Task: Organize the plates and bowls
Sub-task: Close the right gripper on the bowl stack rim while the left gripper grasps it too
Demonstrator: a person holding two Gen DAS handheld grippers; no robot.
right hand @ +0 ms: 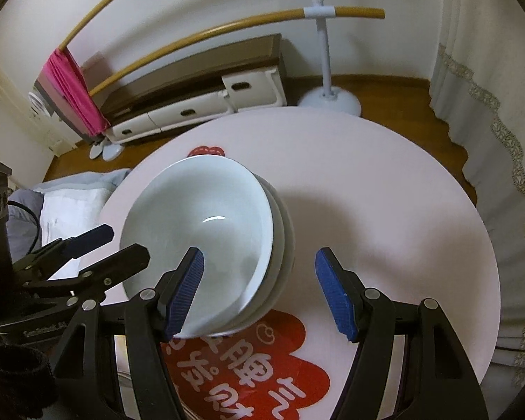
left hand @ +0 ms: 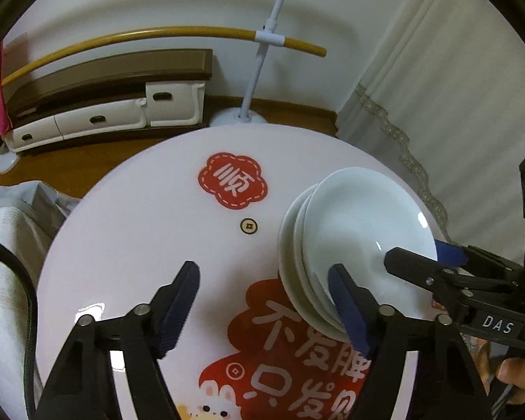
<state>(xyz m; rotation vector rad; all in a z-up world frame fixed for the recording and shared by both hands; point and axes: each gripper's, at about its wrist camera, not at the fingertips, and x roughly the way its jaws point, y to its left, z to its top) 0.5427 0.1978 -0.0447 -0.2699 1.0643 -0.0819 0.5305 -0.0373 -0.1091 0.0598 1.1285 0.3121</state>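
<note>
Stack of white plates (left hand: 360,231) on round desk (left hand: 140,238). Left gripper (left hand: 266,301) jaws apart, nothing gripped. Right gripper (right hand: 259,290) jaws apart, straddling near rim of stack.

Support: I see a round pale-pink table (left hand: 129,231) with red printed decals (left hand: 231,183) | Load: stack of white plates (right hand: 206,245) resting directly on it, beneath my right gripper's left finger.
</note>
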